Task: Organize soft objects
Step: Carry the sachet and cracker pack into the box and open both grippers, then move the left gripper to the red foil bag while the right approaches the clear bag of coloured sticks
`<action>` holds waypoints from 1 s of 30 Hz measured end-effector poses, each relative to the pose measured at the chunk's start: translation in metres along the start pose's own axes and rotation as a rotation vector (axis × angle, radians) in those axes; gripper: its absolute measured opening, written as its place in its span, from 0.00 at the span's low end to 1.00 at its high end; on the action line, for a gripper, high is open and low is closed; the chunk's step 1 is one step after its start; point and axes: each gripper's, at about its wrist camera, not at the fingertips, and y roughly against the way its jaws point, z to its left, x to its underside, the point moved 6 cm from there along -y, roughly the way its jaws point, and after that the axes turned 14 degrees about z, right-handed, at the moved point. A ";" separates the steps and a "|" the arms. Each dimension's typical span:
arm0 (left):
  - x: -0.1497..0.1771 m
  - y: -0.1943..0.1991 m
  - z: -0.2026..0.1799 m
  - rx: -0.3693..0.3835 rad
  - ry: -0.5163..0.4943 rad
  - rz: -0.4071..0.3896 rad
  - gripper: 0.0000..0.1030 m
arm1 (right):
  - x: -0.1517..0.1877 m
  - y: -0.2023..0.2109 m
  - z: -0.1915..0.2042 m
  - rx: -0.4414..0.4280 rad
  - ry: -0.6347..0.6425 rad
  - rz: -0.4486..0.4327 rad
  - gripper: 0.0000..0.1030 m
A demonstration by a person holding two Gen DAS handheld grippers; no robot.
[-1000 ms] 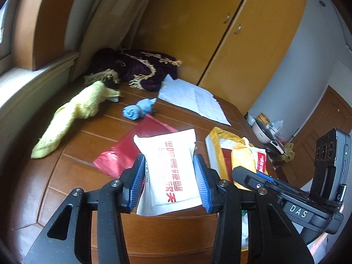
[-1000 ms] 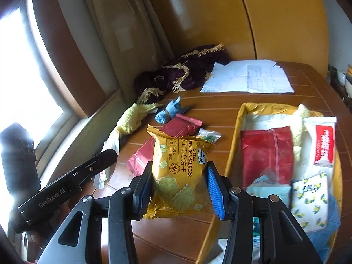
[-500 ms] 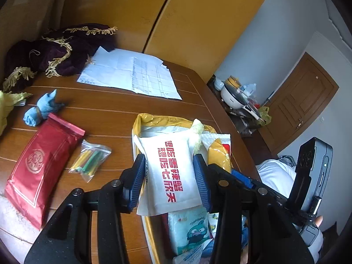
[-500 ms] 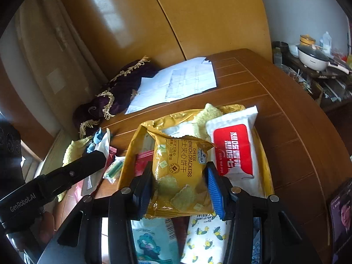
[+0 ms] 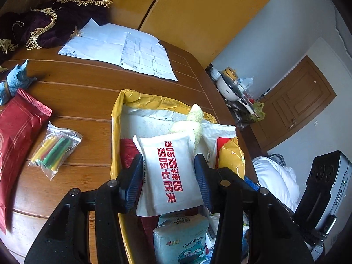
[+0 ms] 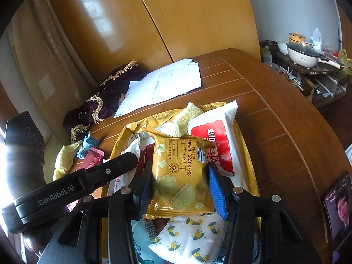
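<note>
My left gripper (image 5: 168, 173) is shut on a white snack pack with red lettering (image 5: 168, 169), held above the yellow bag (image 5: 140, 103) that lies open on the wooden table. My right gripper (image 6: 178, 182) is shut on a yellow cheese cracker packet (image 6: 178, 173), also above that yellow bag (image 6: 132, 127). Inside the bag lie a red-and-white pack (image 6: 216, 136), a yellow towel (image 6: 187, 116), a lemon-print pouch (image 6: 191, 235) and a tissue pack (image 5: 182, 242). The left gripper's body (image 6: 72, 187) shows in the right wrist view.
On the table left of the bag lie a clear packet of coloured sticks (image 5: 54, 149), a red foil pouch (image 5: 15, 136), a blue cloth (image 5: 15, 81), white papers (image 5: 123, 48) and a purple fringed cloth (image 5: 50, 19). A phone (image 6: 337, 206) rests at the right edge.
Both grippers have swung right from the table's left side to above the yellow bag, each still holding its packet, and have come closer over the bag.
</note>
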 end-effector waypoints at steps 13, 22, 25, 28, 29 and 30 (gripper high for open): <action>0.008 0.050 0.006 0.109 0.057 -0.069 0.71 | 0.004 0.038 0.006 -0.149 -0.019 -0.089 0.59; 0.065 0.137 0.113 -0.127 0.233 -0.327 0.78 | 0.030 0.041 0.109 -0.252 0.228 -0.041 0.74; 0.078 0.148 0.153 -0.172 0.317 -0.346 0.78 | 0.042 0.022 0.141 -0.278 0.280 0.031 0.75; 0.083 0.160 0.167 -0.225 0.328 -0.364 0.78 | 0.045 0.001 0.168 -0.248 0.314 0.093 0.75; 0.081 0.163 0.165 -0.259 0.302 -0.371 0.78 | 0.042 -0.006 0.176 -0.219 0.323 0.105 0.75; 0.078 0.168 0.164 -0.301 0.271 -0.380 0.78 | 0.040 -0.013 0.183 -0.190 0.332 0.117 0.75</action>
